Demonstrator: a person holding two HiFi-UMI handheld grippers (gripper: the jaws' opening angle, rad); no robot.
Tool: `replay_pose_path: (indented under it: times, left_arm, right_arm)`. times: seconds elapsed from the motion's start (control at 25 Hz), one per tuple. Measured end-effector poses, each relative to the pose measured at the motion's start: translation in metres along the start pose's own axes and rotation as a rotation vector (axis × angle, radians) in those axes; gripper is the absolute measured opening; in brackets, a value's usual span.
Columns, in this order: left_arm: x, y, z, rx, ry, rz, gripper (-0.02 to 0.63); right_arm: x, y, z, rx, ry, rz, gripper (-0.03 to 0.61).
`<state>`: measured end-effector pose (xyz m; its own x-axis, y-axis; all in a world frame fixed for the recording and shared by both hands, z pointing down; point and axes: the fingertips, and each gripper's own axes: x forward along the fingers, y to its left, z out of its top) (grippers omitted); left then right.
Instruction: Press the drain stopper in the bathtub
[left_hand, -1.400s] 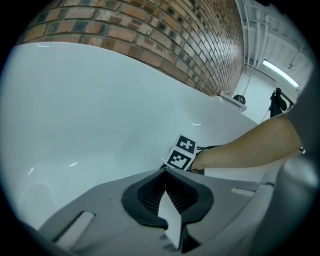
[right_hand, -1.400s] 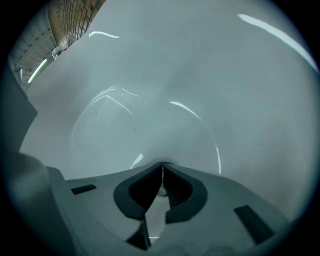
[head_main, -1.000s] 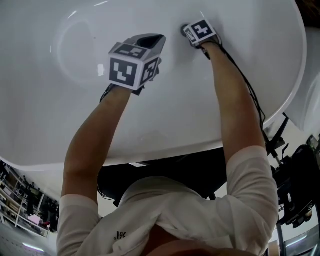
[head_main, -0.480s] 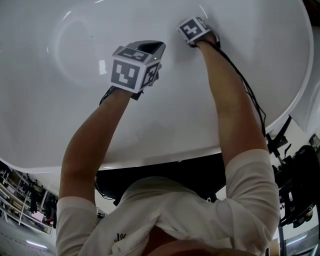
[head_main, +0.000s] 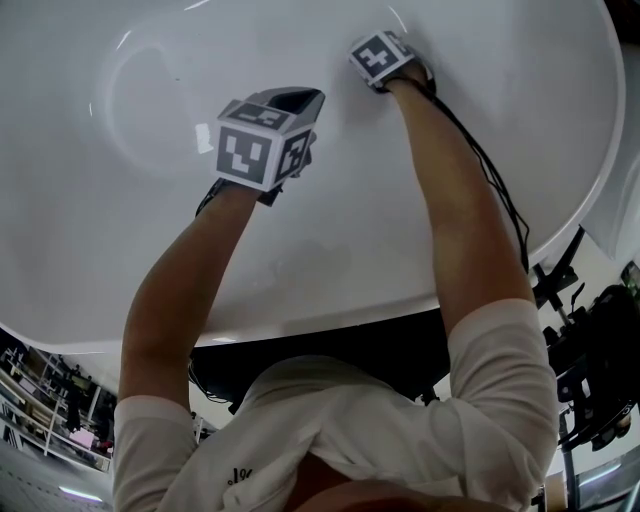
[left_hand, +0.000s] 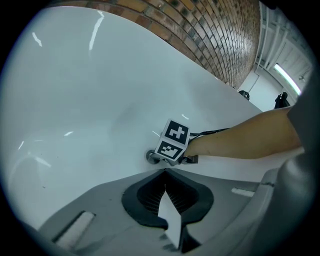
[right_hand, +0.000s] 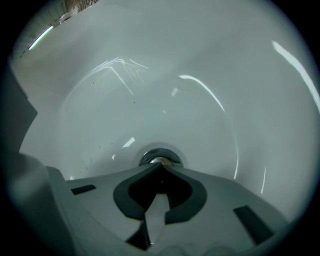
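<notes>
The drain stopper (right_hand: 159, 159), a round chrome cap, sits in the lowest part of the white bathtub (right_hand: 150, 90) floor. In the right gripper view only its far half shows, because the jaw tips cover its near edge.

The right hand-held gripper (right_hand: 161, 167) points straight down at the stopper with its tips on or just over the cap. No view settles whether they actually touch. Its jaws look clenched, meeting at a point with nothing between them, though they have just been easing apart very slightly.

The left hand-held gripper (left_hand: 165, 172) hangs apart from the drain, above the tub floor and angled down toward it. Its jaws are also clenched and empty. In the left gripper view the stopper shows as a small metal ring just left of the right gripper's marker cube, so the left one is looking on, not working.

The step in hand appears to be the press itself: the right tips are lined up on the stopper and the left is not needed. The next move probably calls for a short, straight push down through the middle of the cap. The jaws should be kept together so the tips act as one blunt point and do not straddle or slide off the rounded chrome. A clean lift afterwards would let the stopper's new position be seen.
</notes>
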<state>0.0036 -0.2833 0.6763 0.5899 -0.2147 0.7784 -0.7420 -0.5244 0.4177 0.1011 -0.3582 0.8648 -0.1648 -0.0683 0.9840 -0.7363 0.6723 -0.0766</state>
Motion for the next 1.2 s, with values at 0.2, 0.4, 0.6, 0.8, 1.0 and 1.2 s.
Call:
replay_pose_path:
  times: [0.2,0.4,0.6,0.8,1.0,1.2]
  left_arm:
    - [-0.001,0.003,-0.004,0.001,0.016,0.008,0.005]
    - [-0.002,0.0,-0.004,0.011,0.025,0.01,0.005]
    - [-0.004,0.002,-0.004,0.011,0.021,0.006,0.005]
    - [-0.008,0.005,0.0,0.002,0.007,0.018,0.005]
    - [-0.014,0.003,0.012,0.009,-0.015,0.017,0.005]
    - [-0.02,0.001,0.018,0.027,-0.027,0.019,0.005]
  right_arm:
    - [0.001,0.001,-0.001,-0.008,0.006,-0.013,0.011]
    - [0.0,-0.004,-0.003,-0.004,0.007,-0.034,0.011]
    - [0.0,-0.003,0.002,-0.023,-0.023,-0.019,0.005]
    - [-0.015,-0.004,0.008,-0.05,-0.056,0.006,0.048]
    - [-0.045,-0.018,0.01,0.036,-0.059,0.005,0.048]
    - [-0.068,-0.018,0.01,0.022,-0.059,0.001,0.048]
